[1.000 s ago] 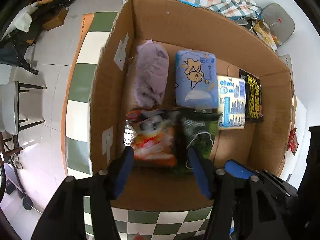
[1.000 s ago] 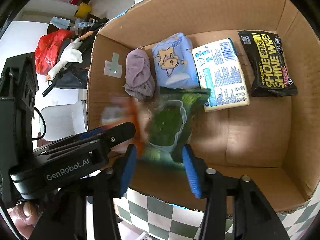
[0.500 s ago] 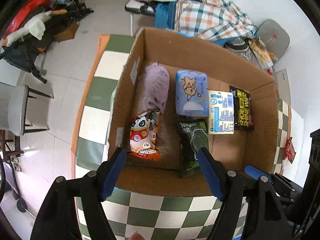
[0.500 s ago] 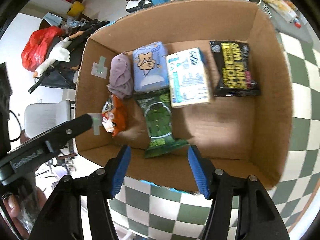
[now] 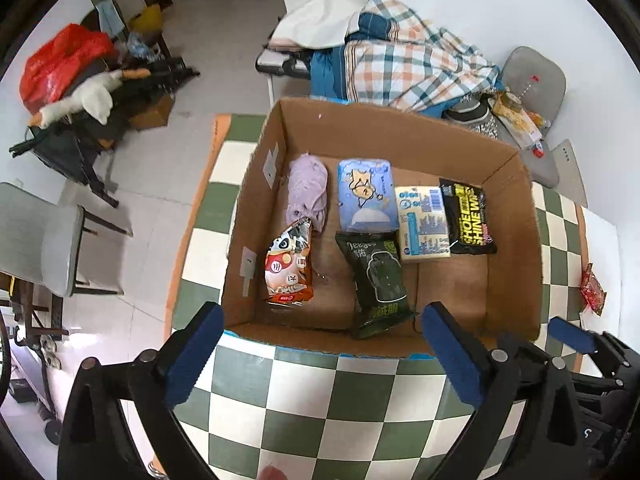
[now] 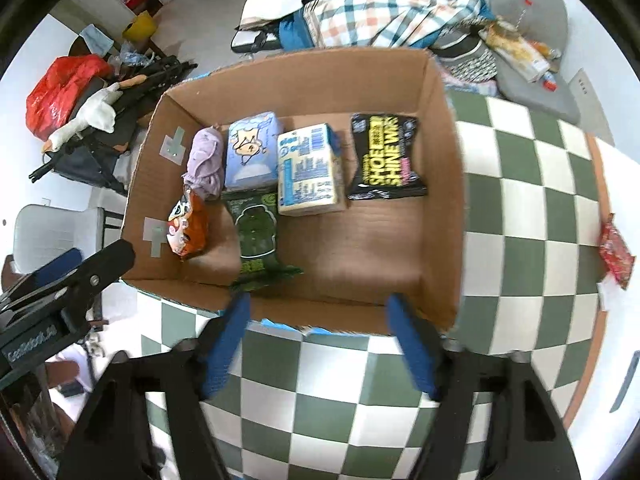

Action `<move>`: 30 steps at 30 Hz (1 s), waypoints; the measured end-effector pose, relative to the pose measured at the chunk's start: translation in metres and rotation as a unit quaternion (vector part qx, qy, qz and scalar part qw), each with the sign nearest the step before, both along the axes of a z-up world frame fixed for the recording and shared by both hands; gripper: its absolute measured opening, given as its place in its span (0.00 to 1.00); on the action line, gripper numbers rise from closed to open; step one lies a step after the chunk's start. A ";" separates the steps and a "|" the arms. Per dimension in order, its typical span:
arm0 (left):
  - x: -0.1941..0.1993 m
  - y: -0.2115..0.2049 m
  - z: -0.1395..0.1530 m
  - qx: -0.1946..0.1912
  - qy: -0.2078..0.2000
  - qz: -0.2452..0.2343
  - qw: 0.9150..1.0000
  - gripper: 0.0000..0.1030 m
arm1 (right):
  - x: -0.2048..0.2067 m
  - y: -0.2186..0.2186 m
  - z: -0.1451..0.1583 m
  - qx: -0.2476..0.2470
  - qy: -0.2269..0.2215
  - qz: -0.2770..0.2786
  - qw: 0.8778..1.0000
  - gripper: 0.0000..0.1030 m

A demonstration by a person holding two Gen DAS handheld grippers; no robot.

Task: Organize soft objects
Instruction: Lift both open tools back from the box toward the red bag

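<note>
**Both grippers above the near edge of the box, nothing held**

A cardboard box stands on a table with a green and white checked cloth. Behind the box there is a folding bed with a plaid blanket, and at the right a grey chair. On the cloth, right of the box and well apart from it, lies a small red packet.

Inside the box, along the far side, lie a purple cloth, a light blue tissue pack, a white and blue pack and a black wipes pack. In front of them lie an orange snack bag and a dark green pouch, apart from each other.

The left gripper is spread wide; its jaws have just been opening and nothing is between them. The snack bag is beyond its left finger. The right gripper also stands spread, jaws just opened, with nothing between them. The green pouch lies just beyond its left finger, near the box wall.
</note>
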State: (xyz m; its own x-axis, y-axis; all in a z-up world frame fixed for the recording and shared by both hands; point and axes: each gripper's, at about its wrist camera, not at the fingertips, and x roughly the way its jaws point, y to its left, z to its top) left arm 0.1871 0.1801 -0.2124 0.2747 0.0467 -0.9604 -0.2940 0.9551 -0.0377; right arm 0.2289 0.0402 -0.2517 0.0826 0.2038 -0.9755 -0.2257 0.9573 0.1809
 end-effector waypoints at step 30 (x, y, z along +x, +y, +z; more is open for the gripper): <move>-0.058 -0.093 0.123 0.048 -0.111 -0.053 0.991 0.99 | -0.083 -0.119 0.129 0.067 -0.094 -0.038 0.993 0.98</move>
State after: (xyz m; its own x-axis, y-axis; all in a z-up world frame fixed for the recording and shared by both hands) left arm 0.1288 0.0874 -0.0896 0.4864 0.0949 -0.8686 -0.1861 0.9825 0.0031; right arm 0.1458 -0.0783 -0.1229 0.2800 0.3177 -0.9059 -0.1949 0.9428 0.2704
